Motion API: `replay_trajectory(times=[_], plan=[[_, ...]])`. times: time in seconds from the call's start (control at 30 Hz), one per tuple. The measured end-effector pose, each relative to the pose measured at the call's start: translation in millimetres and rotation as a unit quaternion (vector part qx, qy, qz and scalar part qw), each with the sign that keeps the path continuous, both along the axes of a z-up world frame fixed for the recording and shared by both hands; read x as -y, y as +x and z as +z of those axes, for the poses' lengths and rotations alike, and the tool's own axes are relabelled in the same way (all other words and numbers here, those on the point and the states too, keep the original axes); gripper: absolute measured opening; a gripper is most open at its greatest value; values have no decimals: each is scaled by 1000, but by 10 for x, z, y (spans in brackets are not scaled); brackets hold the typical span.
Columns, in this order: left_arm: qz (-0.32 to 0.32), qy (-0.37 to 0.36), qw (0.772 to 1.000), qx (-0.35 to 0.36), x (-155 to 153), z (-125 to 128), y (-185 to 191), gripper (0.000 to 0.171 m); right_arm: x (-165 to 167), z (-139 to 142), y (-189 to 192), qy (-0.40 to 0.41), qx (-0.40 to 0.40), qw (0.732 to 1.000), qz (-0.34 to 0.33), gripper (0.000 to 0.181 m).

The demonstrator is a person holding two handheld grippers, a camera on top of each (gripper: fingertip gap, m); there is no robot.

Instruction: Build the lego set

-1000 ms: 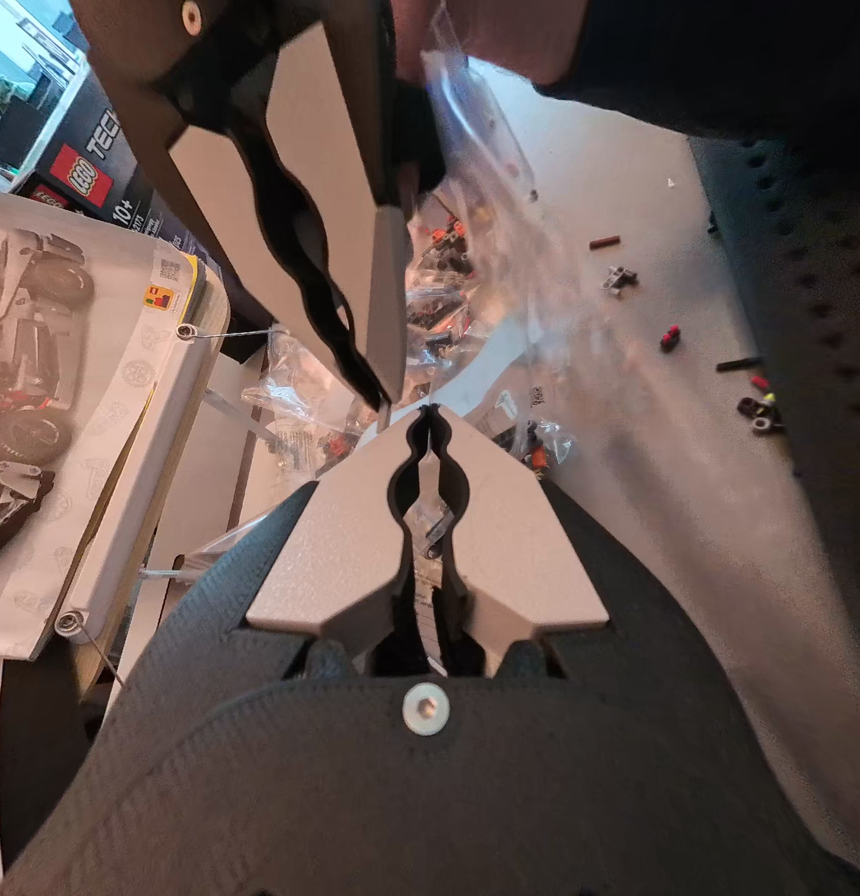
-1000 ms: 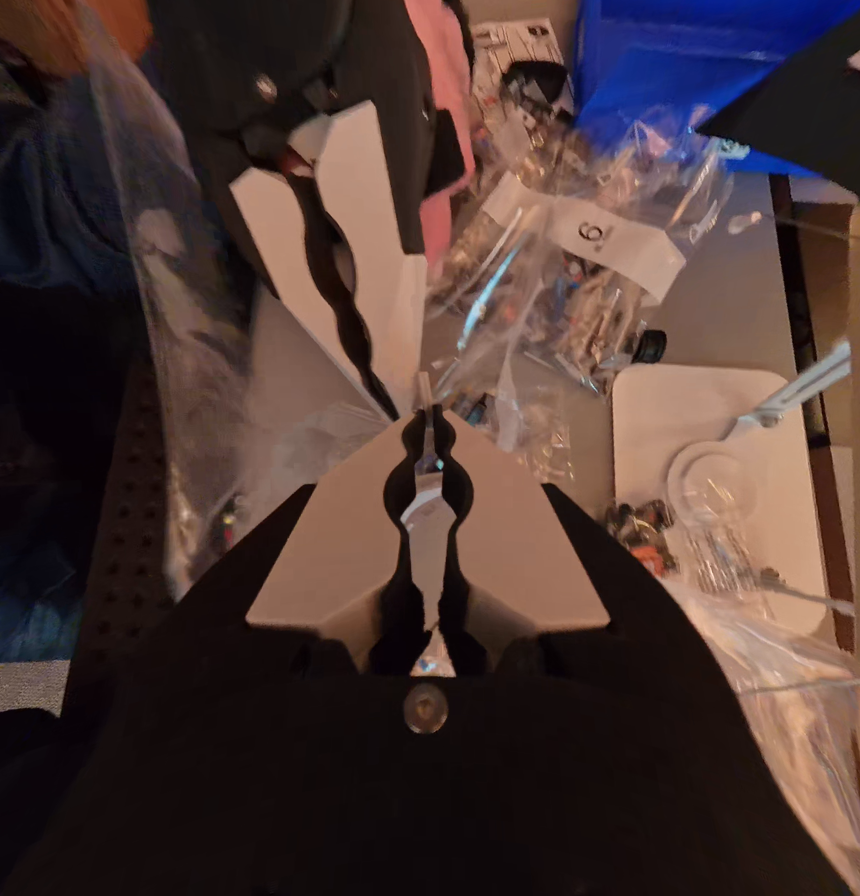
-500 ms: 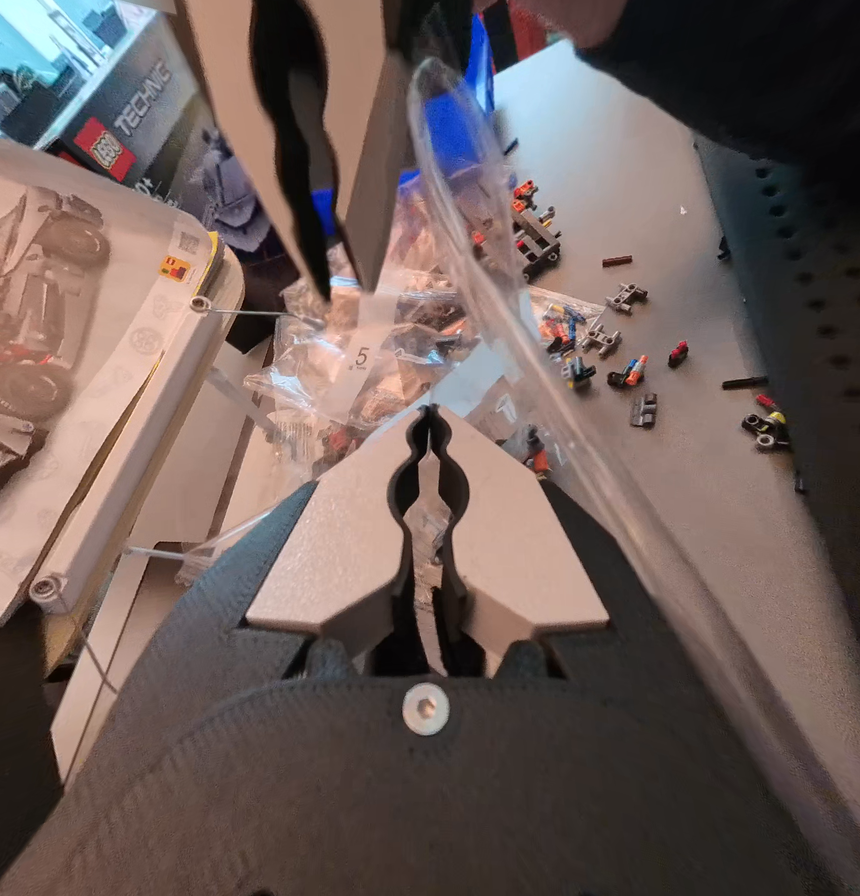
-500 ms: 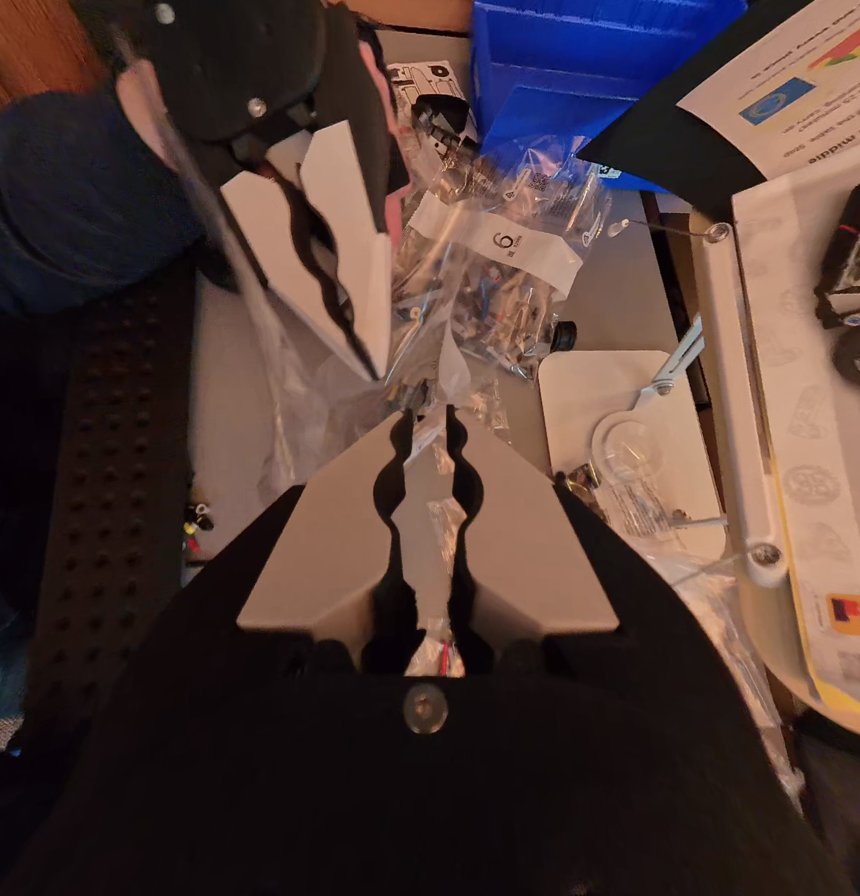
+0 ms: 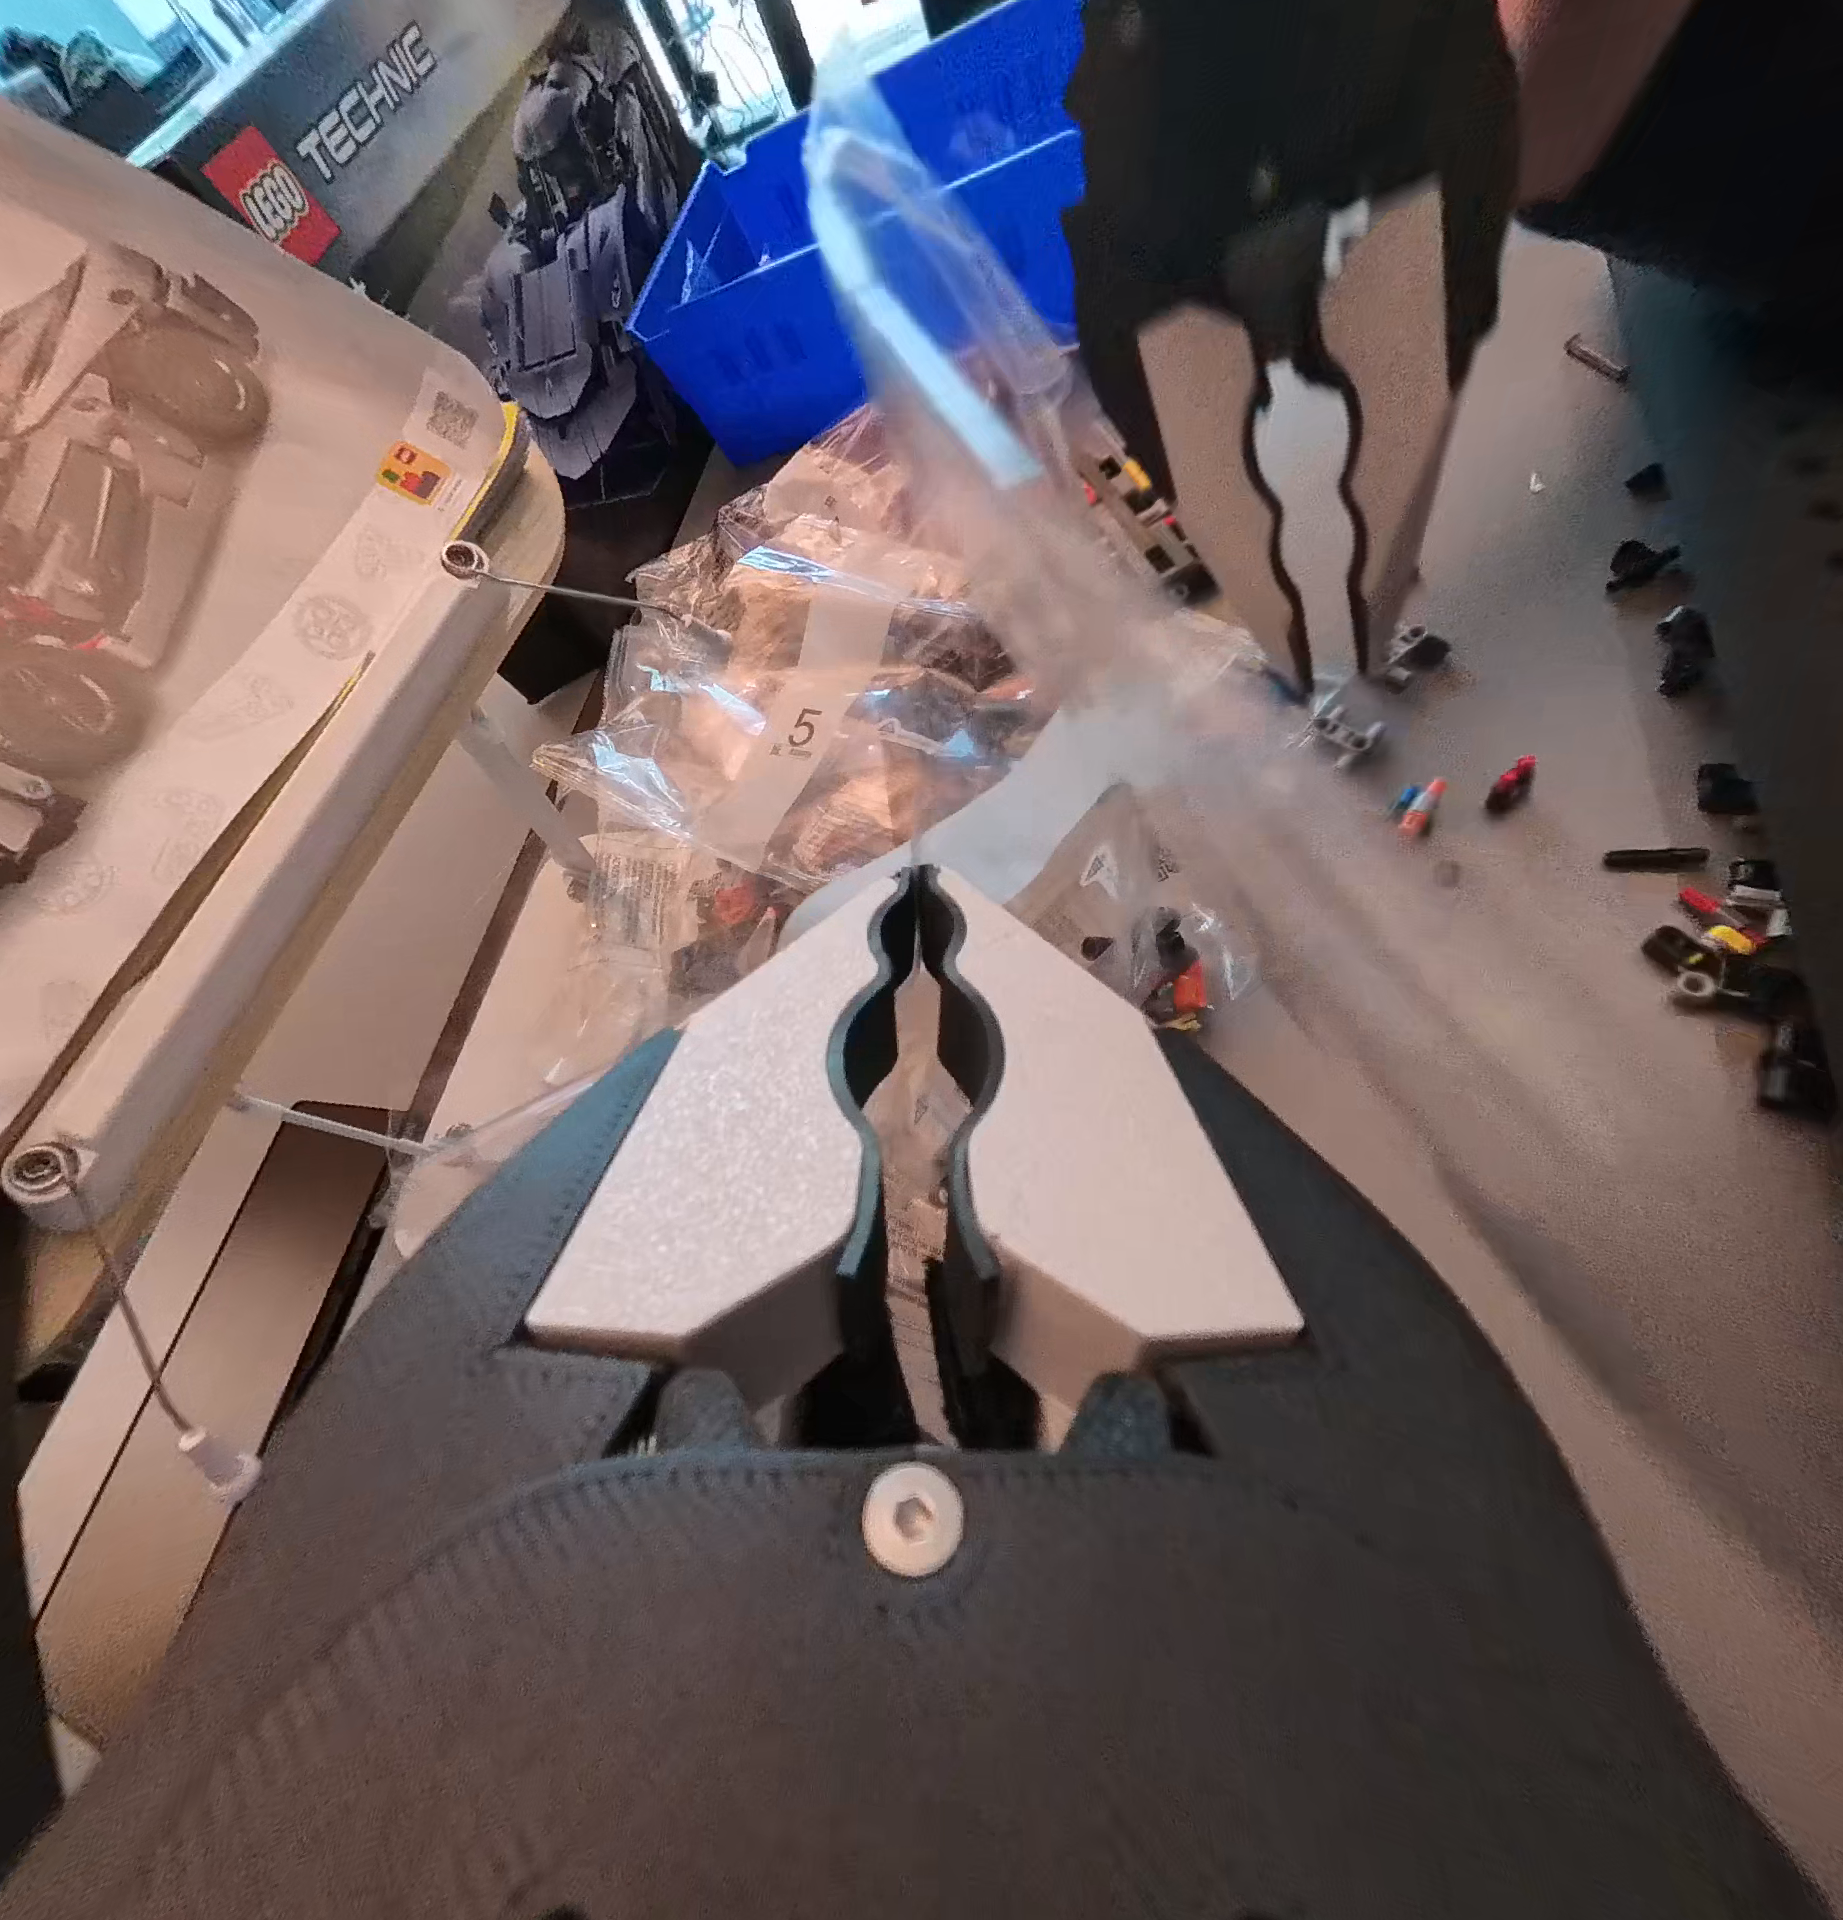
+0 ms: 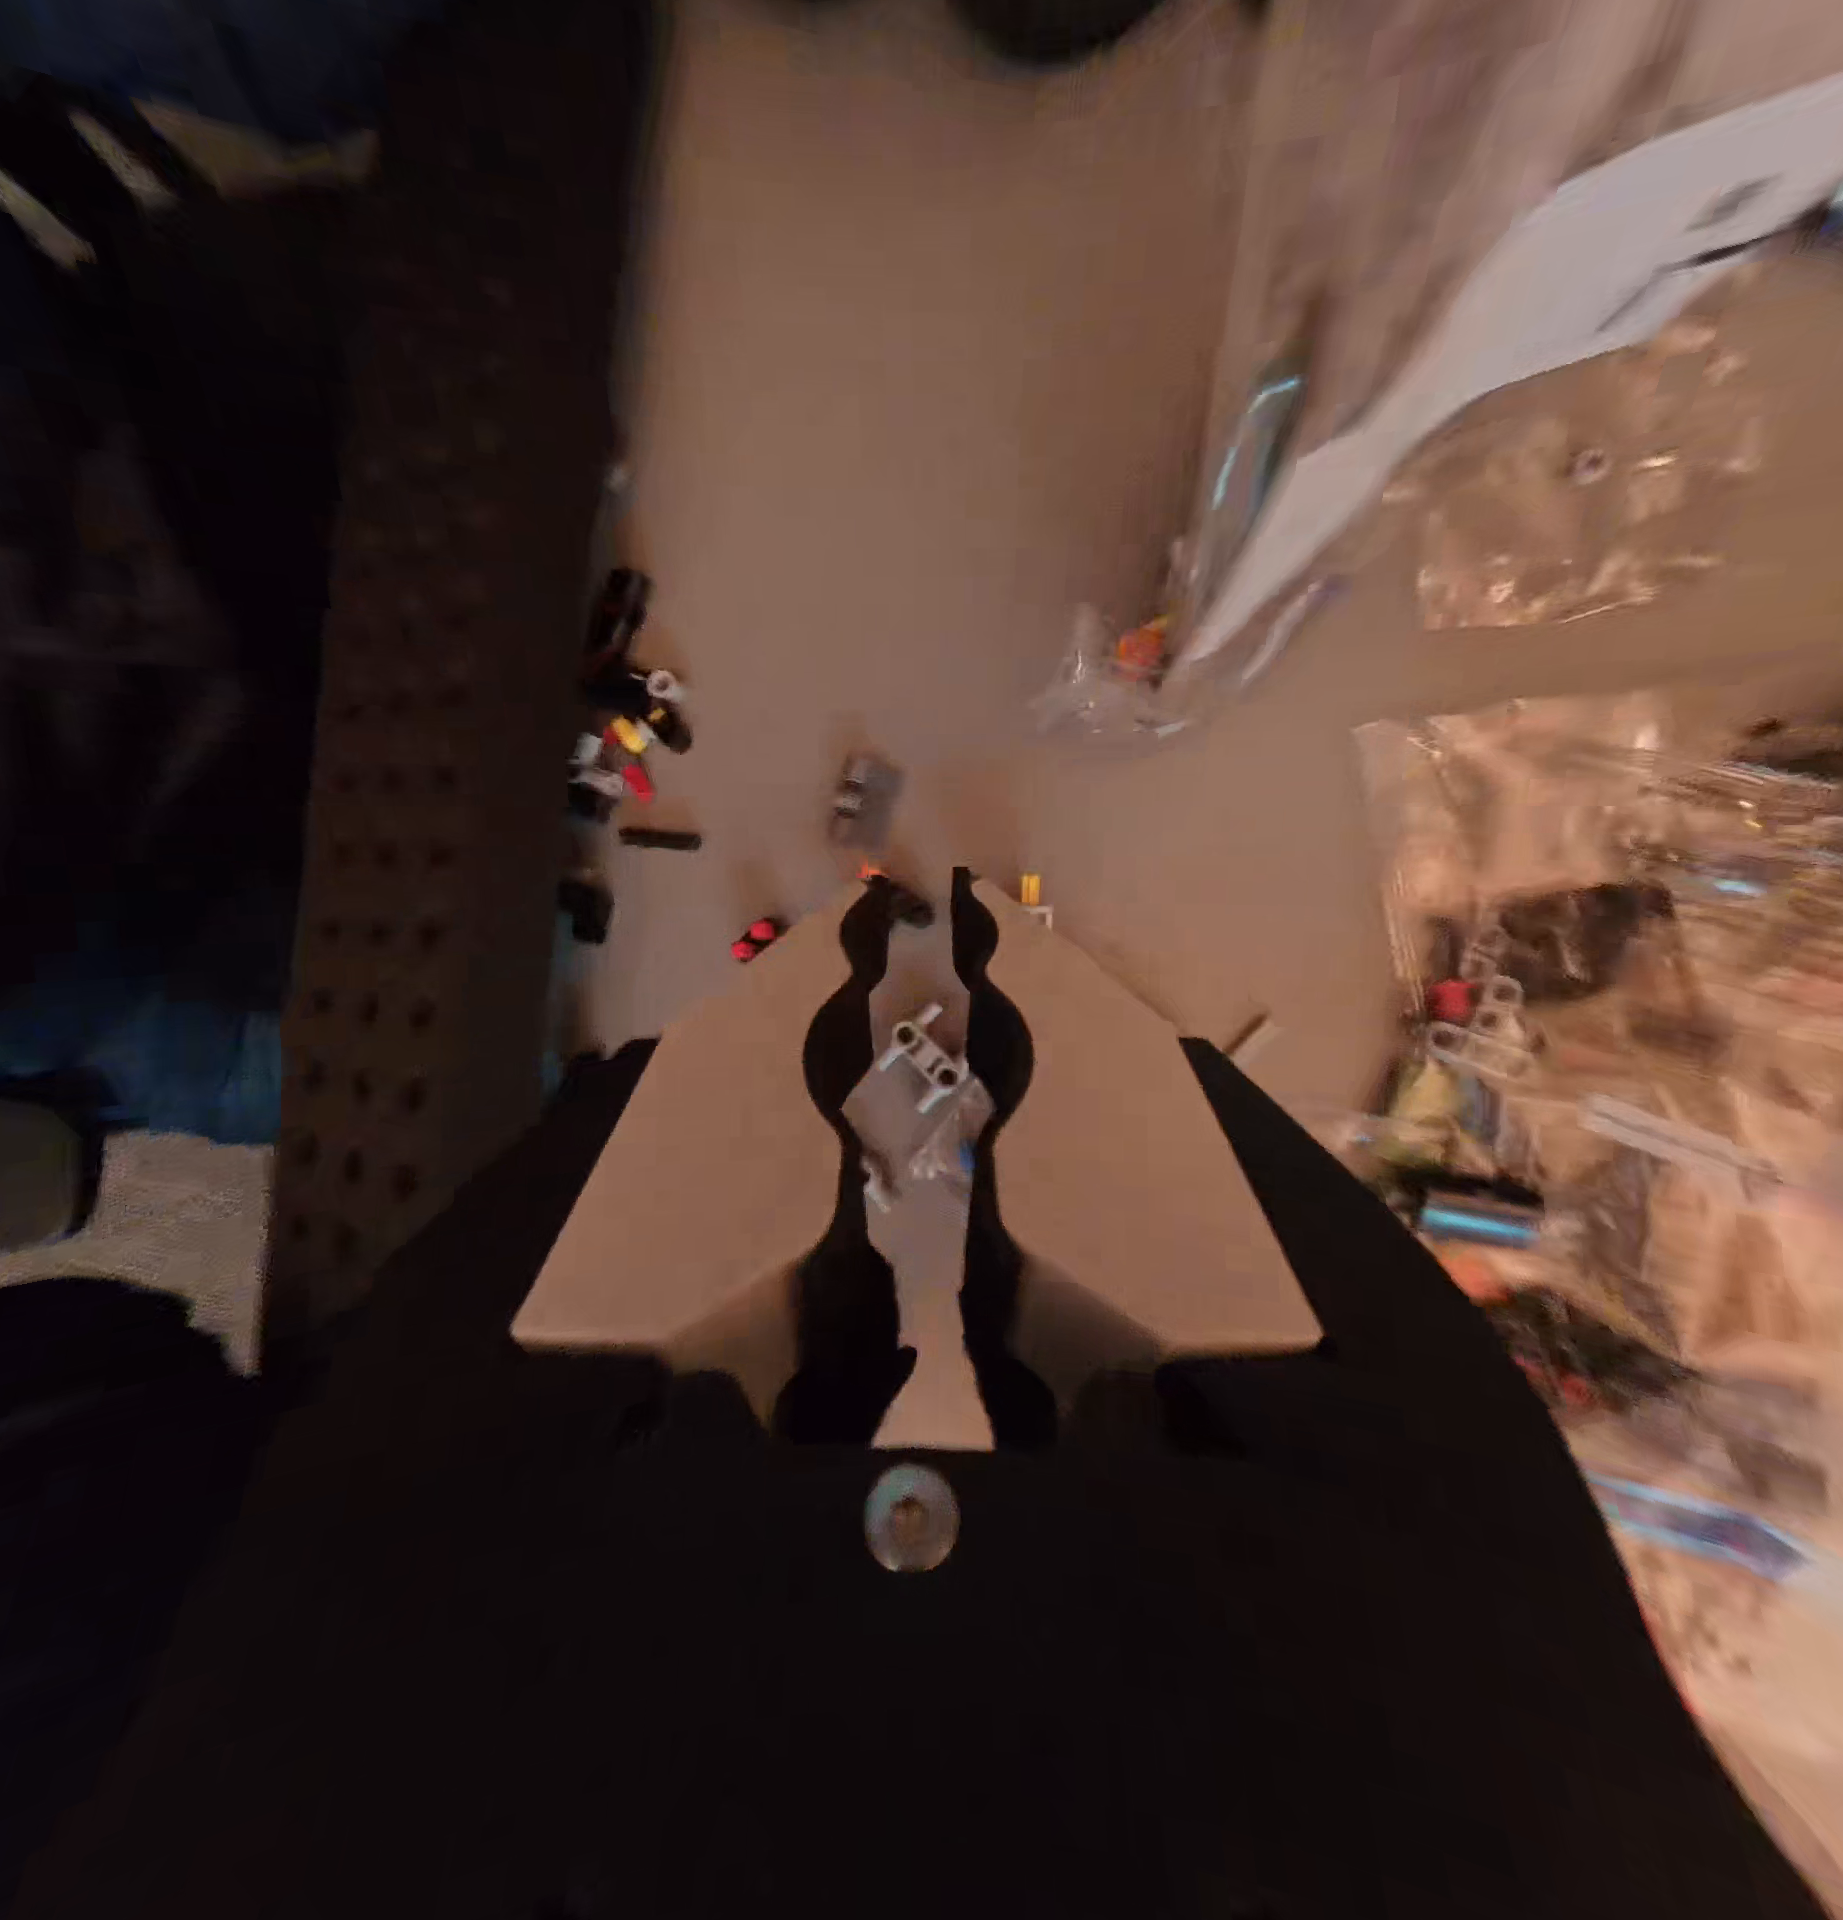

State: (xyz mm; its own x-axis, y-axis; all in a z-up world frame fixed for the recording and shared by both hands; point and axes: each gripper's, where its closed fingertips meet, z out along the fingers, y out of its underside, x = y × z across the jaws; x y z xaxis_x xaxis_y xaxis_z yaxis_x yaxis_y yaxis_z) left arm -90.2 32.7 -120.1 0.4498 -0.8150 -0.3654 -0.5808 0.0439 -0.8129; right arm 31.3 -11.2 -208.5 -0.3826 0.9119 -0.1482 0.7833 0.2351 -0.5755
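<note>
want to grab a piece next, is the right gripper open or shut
Open: the right gripper shows a clear gap between its fingertips above a grey lego piece on the table; it holds nothing.

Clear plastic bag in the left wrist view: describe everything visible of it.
The clear plastic bag is thin glossy film, motion-blurred. One end is pinched in the shut left gripper; the rest stretches upward, its far end raised before the blue plastic bin. No pieces show inside. Whether it touches the open right gripper is unclear.
</note>
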Motion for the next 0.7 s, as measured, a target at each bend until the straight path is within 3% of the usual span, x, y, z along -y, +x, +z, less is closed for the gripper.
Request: replay_trajectory(times=[0.1,0.27,0.6,0.7], plan=[[8,-3,1000,6,-67,-31,-3,0,234,-314,-81,6,49,998,48,12],[16,-7,1000,7,-135,-97,-26,0,300,-640,-89,35,121,991,54,18],[14,-4,1000,10,-143,-96,-29,0,393,-685,-178,55,118,989,73,12],[15,3,1000,8,-135,-71,-26,0,377,-536,-203,43,90,993,70,12]])
